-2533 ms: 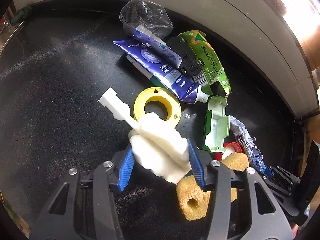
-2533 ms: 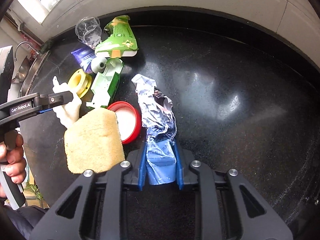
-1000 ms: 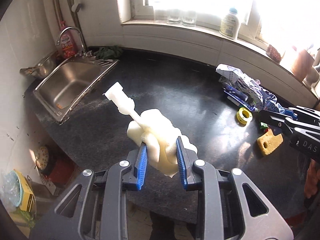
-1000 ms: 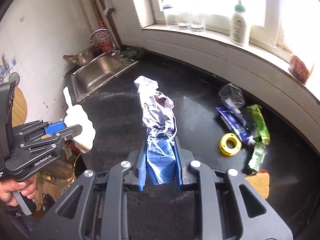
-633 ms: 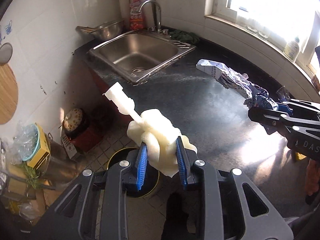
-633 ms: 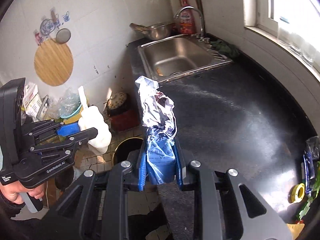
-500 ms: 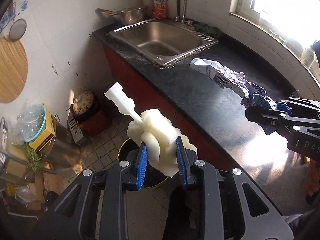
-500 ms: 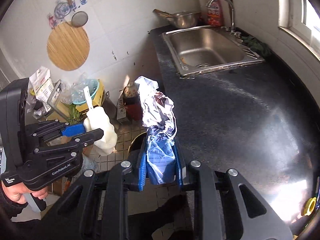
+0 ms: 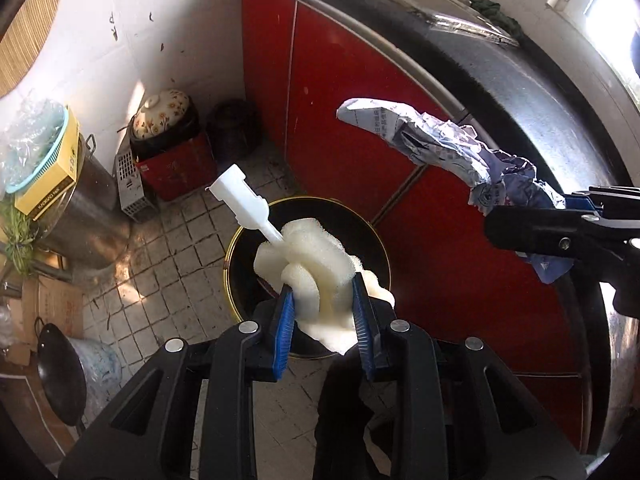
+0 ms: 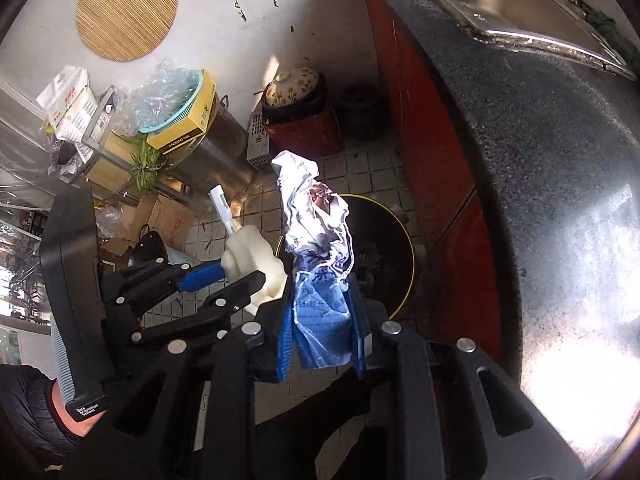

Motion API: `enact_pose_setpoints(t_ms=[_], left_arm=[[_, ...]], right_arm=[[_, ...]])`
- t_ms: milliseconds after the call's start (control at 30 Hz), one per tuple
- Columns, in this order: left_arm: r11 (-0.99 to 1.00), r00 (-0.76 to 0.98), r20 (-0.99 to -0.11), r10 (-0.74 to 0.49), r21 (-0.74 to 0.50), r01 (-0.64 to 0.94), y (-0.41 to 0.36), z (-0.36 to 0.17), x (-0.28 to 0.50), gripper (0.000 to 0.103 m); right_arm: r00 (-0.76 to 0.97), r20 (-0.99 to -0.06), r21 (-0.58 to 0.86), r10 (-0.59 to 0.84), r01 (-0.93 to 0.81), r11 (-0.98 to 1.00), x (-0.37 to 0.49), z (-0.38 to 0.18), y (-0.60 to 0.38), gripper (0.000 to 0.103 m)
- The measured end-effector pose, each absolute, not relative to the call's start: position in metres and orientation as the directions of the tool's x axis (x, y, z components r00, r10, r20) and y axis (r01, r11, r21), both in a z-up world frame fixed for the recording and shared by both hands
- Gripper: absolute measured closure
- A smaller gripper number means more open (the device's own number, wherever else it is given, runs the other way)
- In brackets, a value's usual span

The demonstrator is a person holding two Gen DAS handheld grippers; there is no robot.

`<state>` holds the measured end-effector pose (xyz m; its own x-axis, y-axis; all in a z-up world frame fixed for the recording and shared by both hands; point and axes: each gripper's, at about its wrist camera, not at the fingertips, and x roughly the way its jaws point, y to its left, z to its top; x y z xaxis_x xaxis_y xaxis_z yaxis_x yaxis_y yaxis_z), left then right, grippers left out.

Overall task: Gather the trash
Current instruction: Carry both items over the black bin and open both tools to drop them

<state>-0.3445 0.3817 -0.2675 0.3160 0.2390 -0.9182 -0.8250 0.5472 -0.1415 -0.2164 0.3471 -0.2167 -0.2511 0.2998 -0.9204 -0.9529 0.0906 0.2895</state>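
Note:
My left gripper (image 9: 323,312) is shut on a white sponge brush head (image 9: 316,264) with a plastic stem, held above a round black trash bin (image 9: 362,232) with a yellow rim on the tiled floor. My right gripper (image 10: 322,320) is shut on a crumpled blue-and-silver wrapper (image 10: 320,240), also above the bin (image 10: 394,248). The wrapper (image 9: 448,148) and the right gripper (image 9: 560,232) show at the right of the left wrist view. The left gripper (image 10: 224,280) with the brush head (image 10: 252,256) shows left of the wrapper in the right wrist view.
Red cabinet doors (image 9: 340,92) stand behind the bin under the black countertop (image 10: 560,160). A clay pot on a red box (image 9: 168,136), a steel pot with a yellow box (image 9: 52,176) and a wok (image 9: 60,380) crowd the floor at left.
Both grippers have swung off the countertop and down toward the floor, carrying the brush head and wrapper. The bin now lies directly below both; both stay shut.

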Motion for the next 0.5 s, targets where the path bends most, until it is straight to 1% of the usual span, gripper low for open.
enact_pose_setpoints(t_ms=[133,300,367,400,433,467,500], left_arm=[[0.536,0.331,-0.923,0.195,-0.182,-0.824,0.395,-0.292,-0.347,0.076],[0.536,0.353,-0.921,0.164,-0.217,-0.816,0.405,-0.303,-0.348,0.076],[0.524,0.362,-0.919,0.155,-0.234,-0.819,0.409,-0.304,-0.348,0.065],[0.520,0.356,-0.921,0.156,-0.230,-0.823,0.410,-0.305,-0.348,0.042],[0.516,0.345,-0.923,0.169,-0.215,-0.829,0.411,-0.305,-0.349,0.023],[0.513,0.336,-0.921,0.197,-0.196,-0.836,0.410,-0.303,-0.351,0.020],[0.513,0.337,-0.919,0.205,-0.192,-0.837,0.410,-0.303,-0.352,0.019]], right_arm=[[-0.250,-0.933,0.285,0.260,-0.953,0.106,-0.218,-0.237,0.360,0.079],[-0.244,-0.935,0.279,0.256,-0.954,0.110,-0.221,-0.242,0.371,0.079],[-0.238,-0.933,0.276,0.271,-0.955,0.110,-0.221,-0.240,0.375,0.079],[-0.237,-0.933,0.275,0.273,-0.955,0.111,-0.221,-0.240,0.377,0.072],[-0.232,-0.935,0.271,0.269,-0.956,0.117,-0.220,-0.241,0.378,0.061],[-0.229,-0.934,0.271,0.276,-0.954,0.126,-0.218,-0.241,0.379,0.032],[-0.232,-0.929,0.279,0.290,-0.951,0.132,-0.216,-0.240,0.379,0.022]])
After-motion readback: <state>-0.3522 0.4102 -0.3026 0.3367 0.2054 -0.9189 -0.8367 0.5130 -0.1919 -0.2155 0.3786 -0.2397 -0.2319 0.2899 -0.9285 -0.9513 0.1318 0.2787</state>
